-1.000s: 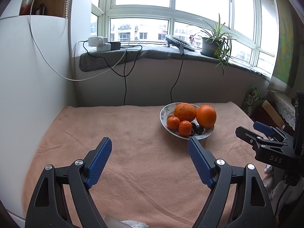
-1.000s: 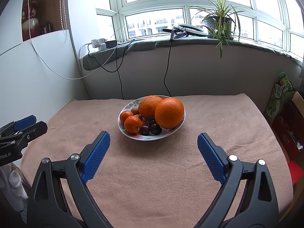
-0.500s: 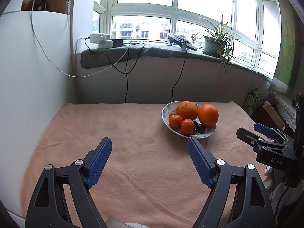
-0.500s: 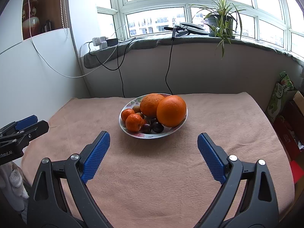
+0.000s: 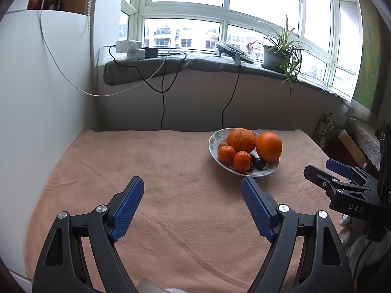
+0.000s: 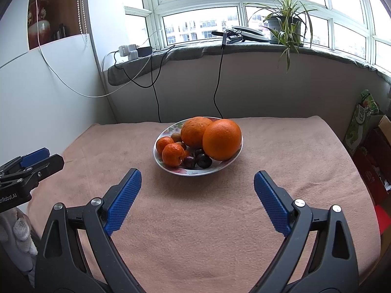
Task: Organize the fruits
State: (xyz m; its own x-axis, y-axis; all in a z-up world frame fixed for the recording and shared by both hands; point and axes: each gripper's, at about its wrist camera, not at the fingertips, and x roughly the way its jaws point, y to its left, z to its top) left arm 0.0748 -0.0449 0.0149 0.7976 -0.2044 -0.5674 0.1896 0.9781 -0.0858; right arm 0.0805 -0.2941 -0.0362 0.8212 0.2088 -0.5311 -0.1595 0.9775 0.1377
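A white flowered plate sits on the peach cloth-covered table. It holds two big oranges, two small tangerines, a few dark plums and small brownish fruits. The plate also shows in the left wrist view, right of centre. My right gripper is open and empty, just in front of the plate. My left gripper is open and empty, left of and nearer than the plate. The right gripper appears at the right edge of the left wrist view.
A white panel walls the table's left side. A grey windowsill behind holds chargers, cables, a ring light and a potted plant. Cables hang down to the table's back edge. Boxes and bags stand right of the table.
Both grippers have tilted up and eased slightly toward the plate; the plate sits a little lower and larger in view. Both stay open.
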